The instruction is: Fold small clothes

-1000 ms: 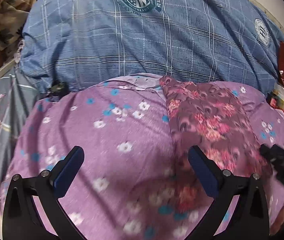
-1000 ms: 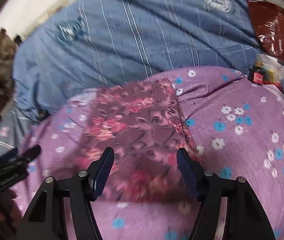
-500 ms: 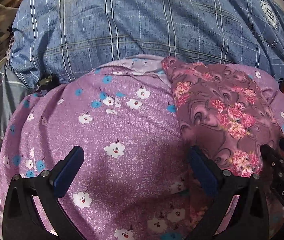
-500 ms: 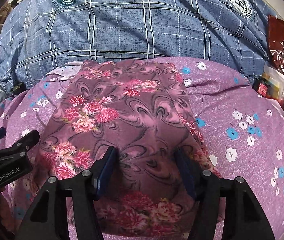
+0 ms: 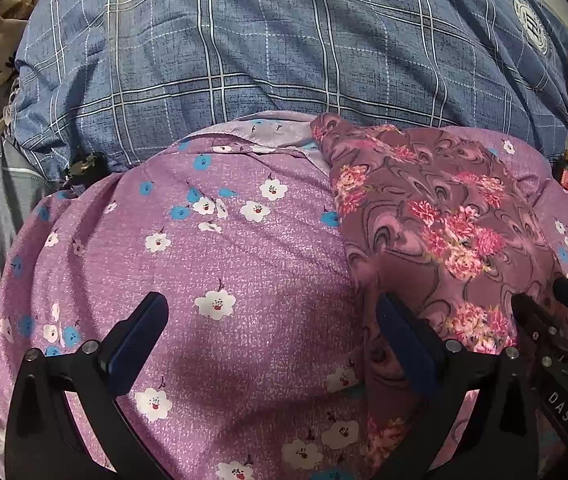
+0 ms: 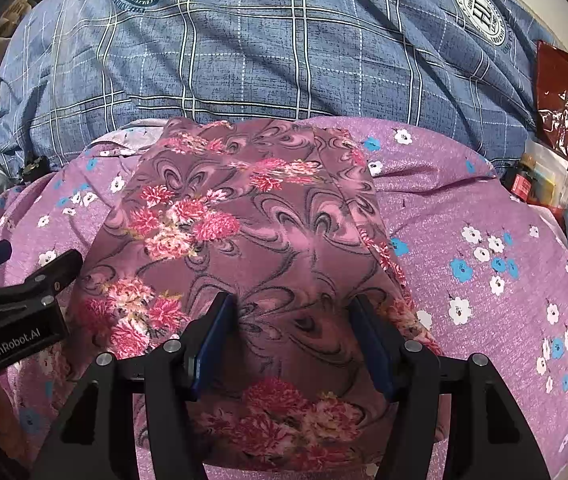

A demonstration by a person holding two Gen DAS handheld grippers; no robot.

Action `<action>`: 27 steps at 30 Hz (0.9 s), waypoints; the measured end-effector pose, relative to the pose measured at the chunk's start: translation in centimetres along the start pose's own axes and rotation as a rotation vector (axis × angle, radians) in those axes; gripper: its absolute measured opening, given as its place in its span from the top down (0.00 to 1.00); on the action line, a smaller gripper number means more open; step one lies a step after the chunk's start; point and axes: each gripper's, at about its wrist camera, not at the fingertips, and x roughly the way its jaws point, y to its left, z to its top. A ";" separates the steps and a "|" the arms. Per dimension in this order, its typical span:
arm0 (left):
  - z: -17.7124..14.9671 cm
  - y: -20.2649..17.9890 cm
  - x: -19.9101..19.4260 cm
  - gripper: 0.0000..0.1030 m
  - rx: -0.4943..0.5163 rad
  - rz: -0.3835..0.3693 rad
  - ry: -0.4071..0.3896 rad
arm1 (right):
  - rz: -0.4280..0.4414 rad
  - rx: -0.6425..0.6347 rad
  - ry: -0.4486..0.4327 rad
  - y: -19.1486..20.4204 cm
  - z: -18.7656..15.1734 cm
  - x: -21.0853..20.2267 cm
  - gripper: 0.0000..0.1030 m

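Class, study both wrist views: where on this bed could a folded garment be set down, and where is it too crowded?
Free: the blue plaid cover beyond the lilac flowered cloth, and that cloth's right part beside the maroon floral garment. Crowded: the right edge, with red bag and packets.

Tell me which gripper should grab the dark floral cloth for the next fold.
Right. The right gripper is open directly over the dark floral cloth; the left gripper hangs beside it, over the lilac fabric.
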 end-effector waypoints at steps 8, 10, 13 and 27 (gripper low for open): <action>0.7 -0.5 -0.3 0.00 0.012 -0.097 -0.005 | 0.103 0.069 -0.011 -1.9 1.4 -0.3 0.44; 0.7 -1.2 -0.1 0.00 0.038 -0.103 0.005 | 0.126 0.096 -0.003 -2.8 2.8 0.3 0.63; 0.7 -1.8 0.1 0.00 0.066 -0.089 0.010 | 0.157 0.145 0.023 -4.2 5.7 2.5 0.66; 0.9 -1.3 0.1 0.00 0.103 -0.093 0.041 | 0.230 0.132 0.158 -1.3 14.8 9.1 0.62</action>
